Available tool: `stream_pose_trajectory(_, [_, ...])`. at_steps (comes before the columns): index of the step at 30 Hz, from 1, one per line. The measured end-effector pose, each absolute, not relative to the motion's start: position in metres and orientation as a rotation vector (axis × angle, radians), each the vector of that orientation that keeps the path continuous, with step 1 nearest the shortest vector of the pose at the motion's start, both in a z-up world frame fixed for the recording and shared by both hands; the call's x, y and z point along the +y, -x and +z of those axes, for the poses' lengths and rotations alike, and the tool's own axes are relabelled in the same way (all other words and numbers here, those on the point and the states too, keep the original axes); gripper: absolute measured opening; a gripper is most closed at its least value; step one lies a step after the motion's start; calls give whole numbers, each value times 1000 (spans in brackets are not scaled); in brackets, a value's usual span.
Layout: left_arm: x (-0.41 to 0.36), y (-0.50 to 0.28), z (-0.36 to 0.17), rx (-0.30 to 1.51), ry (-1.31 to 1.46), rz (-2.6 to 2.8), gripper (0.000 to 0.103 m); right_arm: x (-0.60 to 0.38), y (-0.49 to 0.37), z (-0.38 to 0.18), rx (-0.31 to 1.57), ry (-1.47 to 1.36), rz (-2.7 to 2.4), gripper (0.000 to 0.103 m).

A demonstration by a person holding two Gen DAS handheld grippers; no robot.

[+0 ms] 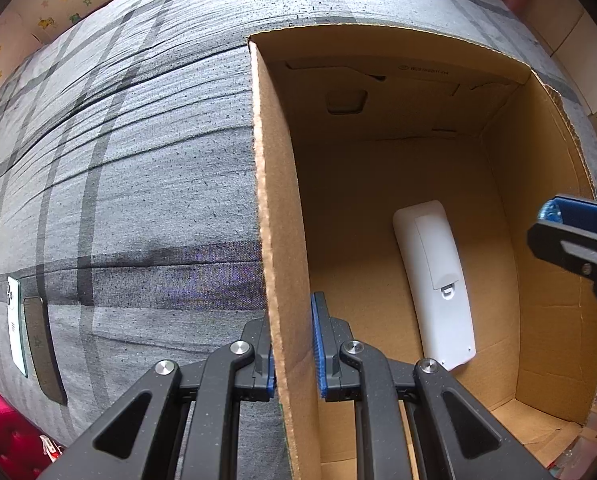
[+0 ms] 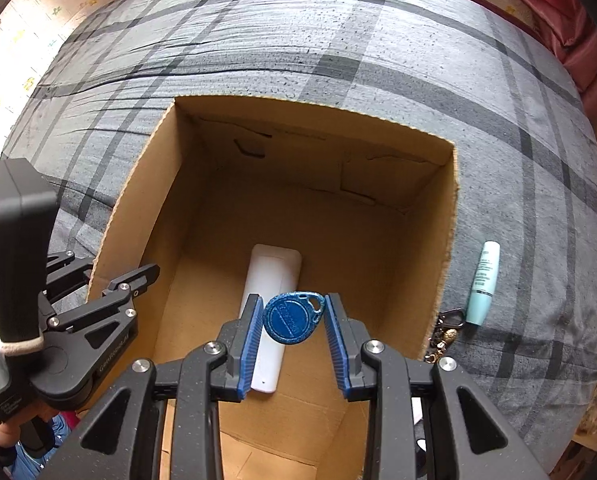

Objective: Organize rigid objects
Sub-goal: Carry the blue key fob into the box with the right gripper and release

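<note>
Right gripper fingers clamped on blue key fob, left gripper fingers pinching cardboard box wall.

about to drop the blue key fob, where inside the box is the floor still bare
Bare cardboard floor lies between the white remote and the cardboard box right wall, and beyond the remote toward the far wall. The left side is tighter: the left gripper clamps that wall. The right gripper holds the key fob over the remote.
</note>
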State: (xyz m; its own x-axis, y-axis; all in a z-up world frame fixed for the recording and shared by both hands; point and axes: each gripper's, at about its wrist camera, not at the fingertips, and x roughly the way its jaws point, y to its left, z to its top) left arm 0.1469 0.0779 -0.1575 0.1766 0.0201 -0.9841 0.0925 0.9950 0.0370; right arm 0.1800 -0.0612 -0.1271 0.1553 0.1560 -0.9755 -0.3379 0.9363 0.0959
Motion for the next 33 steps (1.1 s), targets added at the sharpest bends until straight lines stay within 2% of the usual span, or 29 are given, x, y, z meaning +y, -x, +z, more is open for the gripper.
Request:
stream_pose_trajectory(18, [80, -147, -158, 1390, -91, -46, 15, -37, -191, -182, 1448, 152, 368, 33])
stream_pose_trajectory(33, [80, -146, -158, 1389, -91, -45, 15, -38, -193, -182, 1434, 148, 378, 34])
